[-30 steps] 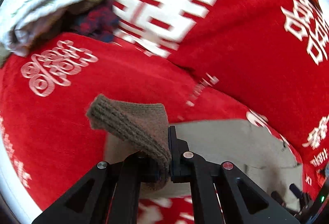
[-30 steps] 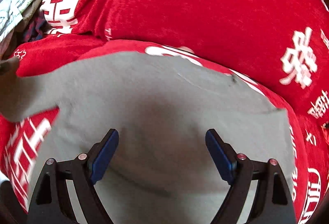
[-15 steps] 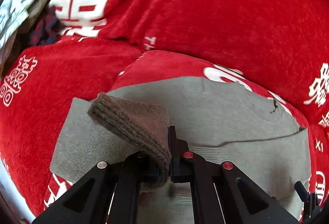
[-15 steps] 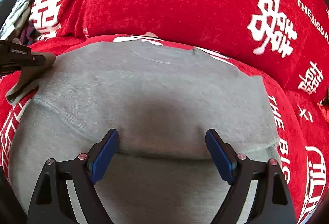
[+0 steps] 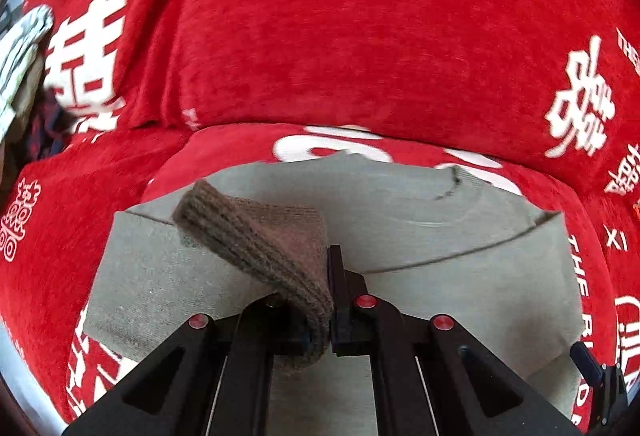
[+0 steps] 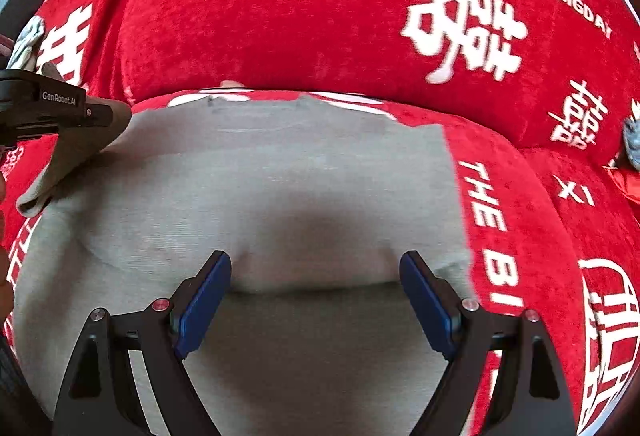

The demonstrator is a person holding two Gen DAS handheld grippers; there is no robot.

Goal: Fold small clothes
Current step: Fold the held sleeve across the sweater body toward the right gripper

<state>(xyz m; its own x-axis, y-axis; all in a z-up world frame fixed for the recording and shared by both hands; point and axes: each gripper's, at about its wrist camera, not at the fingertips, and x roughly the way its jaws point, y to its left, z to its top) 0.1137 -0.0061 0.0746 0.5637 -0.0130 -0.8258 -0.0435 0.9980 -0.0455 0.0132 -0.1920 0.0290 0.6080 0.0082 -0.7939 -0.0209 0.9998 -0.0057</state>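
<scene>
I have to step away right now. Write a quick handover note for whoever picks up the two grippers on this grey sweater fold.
Left gripper: shut on the ribbed cuff of the sweater's sleeve, lifted over the body.
Right gripper: open, empty, hovering over the lower middle of the grey sweater.
Sweater lies flat on the red sofa cover, neckline toward the backrest. A pile of other clothes sits at the far left.
Done: the sweater's right-hand side already looks folded in, its edge straight.
Left: lay the held sleeve across the body, release, then fold the body over.

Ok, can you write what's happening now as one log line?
left tongs: shut on sweater cuff | right tongs: open, empty, above grey sweater | surface: red sofa cover
</scene>
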